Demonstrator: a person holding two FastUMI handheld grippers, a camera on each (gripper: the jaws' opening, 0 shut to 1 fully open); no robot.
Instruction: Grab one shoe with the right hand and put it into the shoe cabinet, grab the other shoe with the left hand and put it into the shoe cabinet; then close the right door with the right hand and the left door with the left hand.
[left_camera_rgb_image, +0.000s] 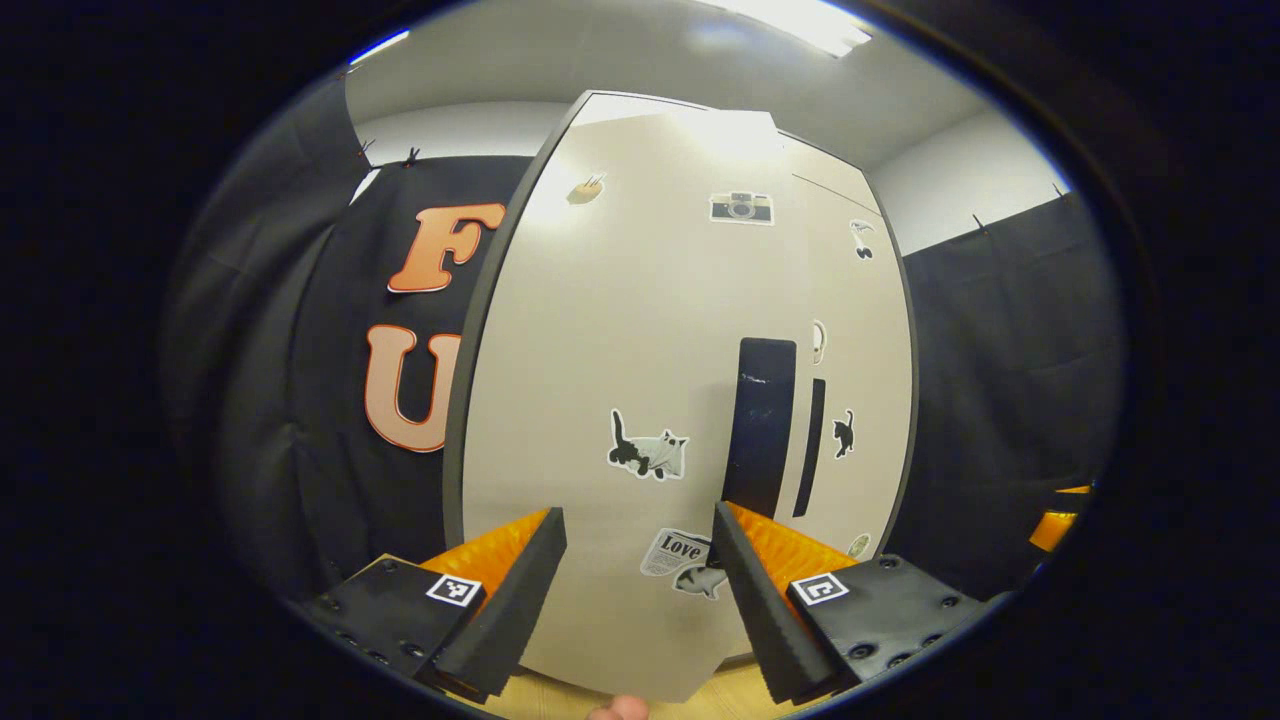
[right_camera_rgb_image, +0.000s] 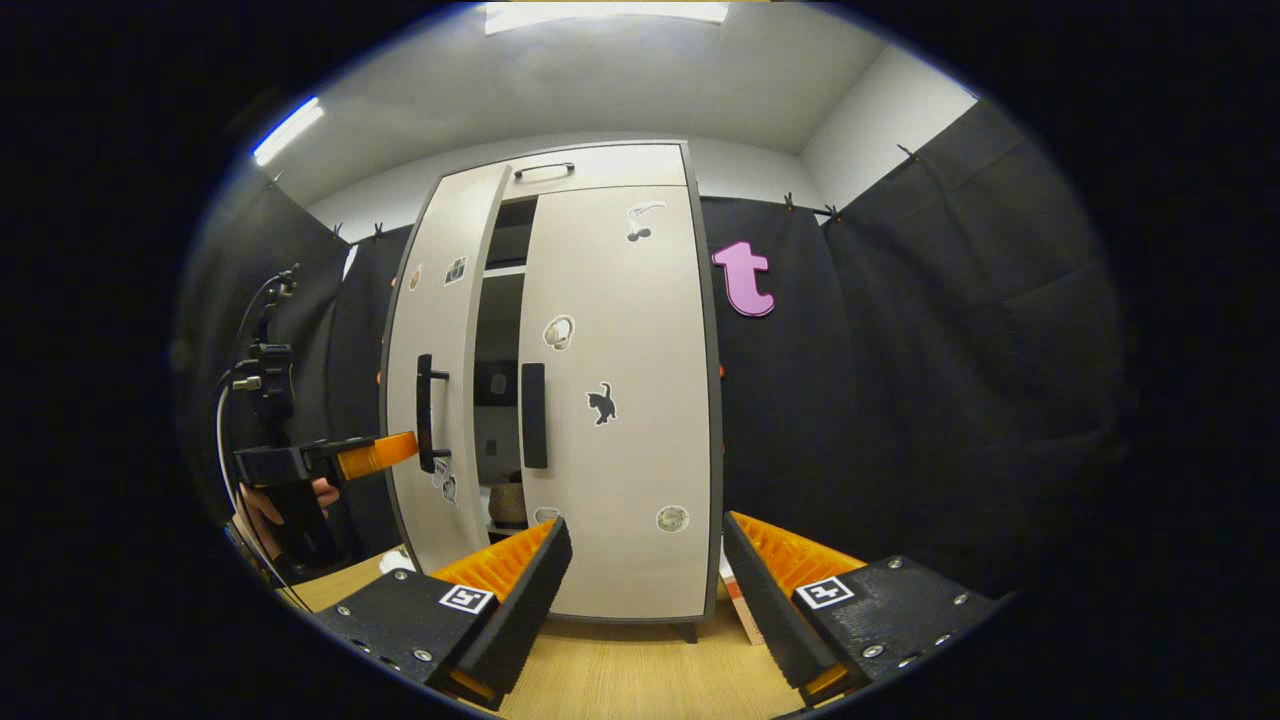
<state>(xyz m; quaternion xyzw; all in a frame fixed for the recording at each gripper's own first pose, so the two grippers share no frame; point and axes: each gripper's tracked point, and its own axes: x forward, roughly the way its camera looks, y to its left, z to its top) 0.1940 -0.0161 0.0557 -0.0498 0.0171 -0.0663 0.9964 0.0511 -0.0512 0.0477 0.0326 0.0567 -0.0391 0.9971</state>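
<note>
While the left door stands ajar, both the left gripper and right gripper gape empty.

Each gripper has two wedge-shaped fingers with ribbed inner faces, set on flat black blocks. On the left gripper each block carries a small square black-and-white marker just behind the finger, with round screw heads along the outer edges. The right gripper has the same markers and bright screws. Seen from the right gripper view, the left one rides on a black handle in a hand, with thin cables looping behind and above.
</note>
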